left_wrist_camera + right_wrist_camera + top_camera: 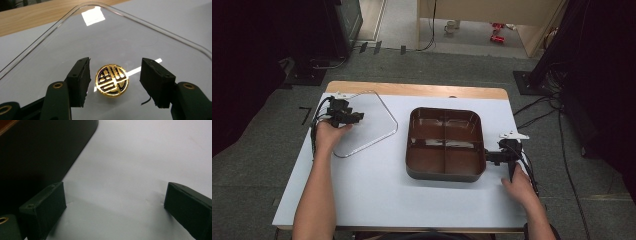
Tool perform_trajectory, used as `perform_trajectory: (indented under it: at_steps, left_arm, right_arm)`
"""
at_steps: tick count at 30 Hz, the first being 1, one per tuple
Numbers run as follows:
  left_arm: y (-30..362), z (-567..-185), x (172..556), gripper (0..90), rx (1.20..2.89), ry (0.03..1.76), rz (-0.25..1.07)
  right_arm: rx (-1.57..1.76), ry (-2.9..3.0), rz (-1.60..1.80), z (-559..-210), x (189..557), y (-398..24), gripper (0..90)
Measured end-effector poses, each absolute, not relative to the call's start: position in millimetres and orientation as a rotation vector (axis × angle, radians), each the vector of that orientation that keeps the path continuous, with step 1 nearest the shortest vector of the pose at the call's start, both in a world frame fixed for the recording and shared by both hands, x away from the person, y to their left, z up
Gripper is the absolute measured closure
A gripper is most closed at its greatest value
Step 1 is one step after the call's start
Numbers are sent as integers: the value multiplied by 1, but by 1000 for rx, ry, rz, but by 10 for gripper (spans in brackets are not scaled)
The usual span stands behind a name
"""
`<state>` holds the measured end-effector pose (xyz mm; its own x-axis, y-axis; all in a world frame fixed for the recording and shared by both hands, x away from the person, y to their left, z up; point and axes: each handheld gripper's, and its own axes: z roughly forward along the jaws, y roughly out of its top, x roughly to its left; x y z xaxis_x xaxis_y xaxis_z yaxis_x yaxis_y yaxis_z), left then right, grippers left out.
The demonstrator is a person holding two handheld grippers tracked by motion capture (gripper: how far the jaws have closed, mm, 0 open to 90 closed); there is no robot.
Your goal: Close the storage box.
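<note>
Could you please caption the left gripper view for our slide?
Left gripper hovering open around the round gold-and-black knob of a clear plastic lid.

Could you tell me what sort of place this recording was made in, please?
Probably a lab or recording workspace: a white-topped table on grey carpet, dark equipment stands with trailing cables at the sides, and a tray and clear lid laid out.
</note>
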<state>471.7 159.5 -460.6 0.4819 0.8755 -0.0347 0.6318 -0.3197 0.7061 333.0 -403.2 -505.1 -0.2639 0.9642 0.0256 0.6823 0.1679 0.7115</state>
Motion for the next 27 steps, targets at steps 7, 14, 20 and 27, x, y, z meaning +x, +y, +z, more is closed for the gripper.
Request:
perform_trajectory:
  at_steps: [7,14,20,27]
  left_arm:
    - [163,-473,472,481,2105,1267,447]
    - [161,-477,468,579,2099,1245,496]
    - [163,-476,468,587,2075,1254,469]
    - [162,-474,468,592,2092,1257,477]
  right_arm:
    - [1555,2015,866,-505,333,-403,30]
    - [1554,2015,866,-505,333,-403,30]
    - [1555,2015,866,-505,333,-403,30]
    - [1555,2015,867,-505,333,-403,30]
